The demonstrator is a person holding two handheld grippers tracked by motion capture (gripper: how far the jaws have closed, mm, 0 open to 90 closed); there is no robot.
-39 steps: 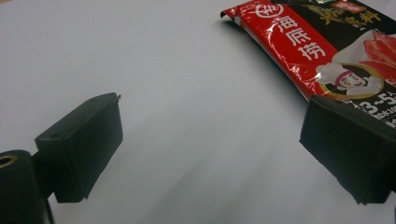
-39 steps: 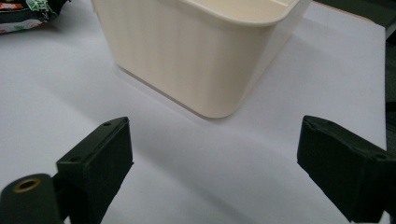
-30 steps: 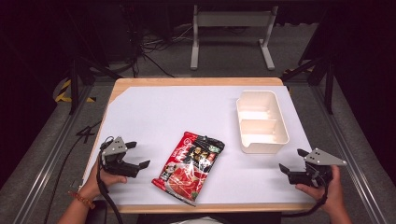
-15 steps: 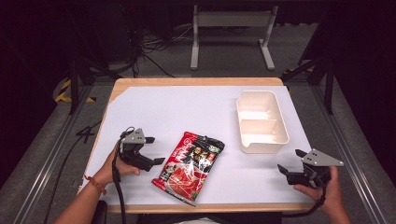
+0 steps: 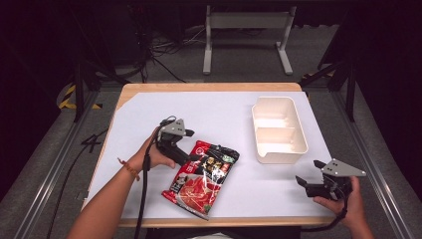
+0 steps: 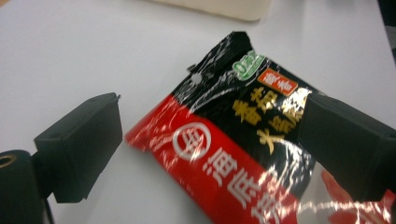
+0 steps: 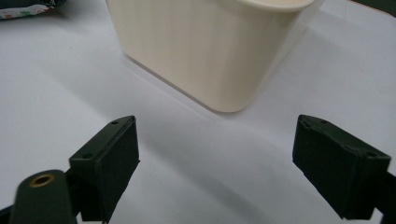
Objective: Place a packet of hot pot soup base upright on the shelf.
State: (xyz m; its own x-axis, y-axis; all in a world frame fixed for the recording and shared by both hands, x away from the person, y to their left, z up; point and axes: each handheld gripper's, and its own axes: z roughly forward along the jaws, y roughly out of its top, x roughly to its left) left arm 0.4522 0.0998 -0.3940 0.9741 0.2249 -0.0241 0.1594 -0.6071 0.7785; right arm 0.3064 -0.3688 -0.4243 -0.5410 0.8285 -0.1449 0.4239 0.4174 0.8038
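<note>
White sheeting covers most of the wooden table [image 5: 149,89], seen from the high view with dark floor and cables beyond its far edge. Toward the far right of the table sits a cream plastic tray [image 5: 278,130] with two compartments, its rounded near corner rising close ahead in the right gripper view [image 7: 205,51]. Nearer the person, at centre, a red and black snack packet [image 5: 201,178] lies flat on the white surface, its black end pointing away from the person toward the tray and its red end toward the table's near edge; Chinese lettering and a round logo show on it in the left gripper view [image 6: 233,140]. The left hand-held gripper [image 5: 191,158] is at the packet's upper left edge, held in the person's left hand [image 5: 152,157], which wears a bracelet at the wrist. Its jaws stand apart, one over bare table beside the packet and the other over the packet's black end; whether either touches the film cannot be told. The right hand-held gripper [image 5: 304,183] rests low near the table's front right corner, well apart from the packet, jaws wide apart and aimed at the tray's near corner with bare table between them.
</note>
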